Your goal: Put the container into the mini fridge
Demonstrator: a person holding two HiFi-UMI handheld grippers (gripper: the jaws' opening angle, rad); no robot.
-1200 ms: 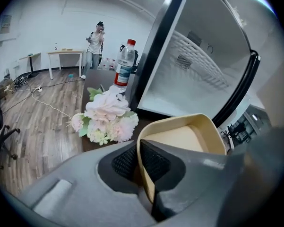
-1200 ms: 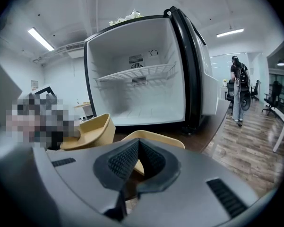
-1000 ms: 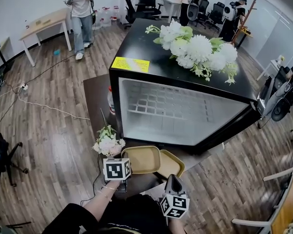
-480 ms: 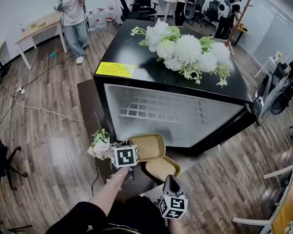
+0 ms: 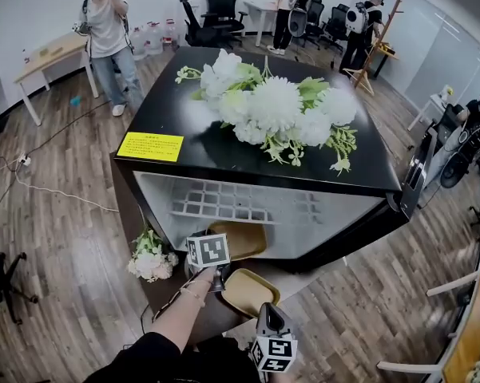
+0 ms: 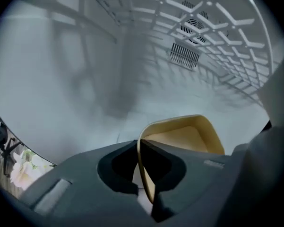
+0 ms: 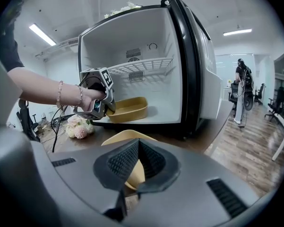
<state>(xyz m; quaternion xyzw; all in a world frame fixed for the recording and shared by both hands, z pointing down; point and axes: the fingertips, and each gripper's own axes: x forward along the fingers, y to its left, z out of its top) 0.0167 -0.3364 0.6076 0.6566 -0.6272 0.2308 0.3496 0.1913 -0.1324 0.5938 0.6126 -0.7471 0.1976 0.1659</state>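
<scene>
We're nearly done: left gripper (image 6: 141, 155) clamps the container (image 6: 179, 136) already inside the fridge (image 7: 132, 46), right gripper (image 7: 138, 160) pinches its lid (image 7: 123, 137) outside; release remains.

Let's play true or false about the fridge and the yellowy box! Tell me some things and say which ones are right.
1. The black mini fridge stands open. True.
2. The big bunch of white flowers is inside the fridge. False: it lies on top of the fridge.
3. The left gripper pinches the rim of the tan container. True.
4. The right gripper is open and empty. False: it is shut on a second tan piece.
</scene>
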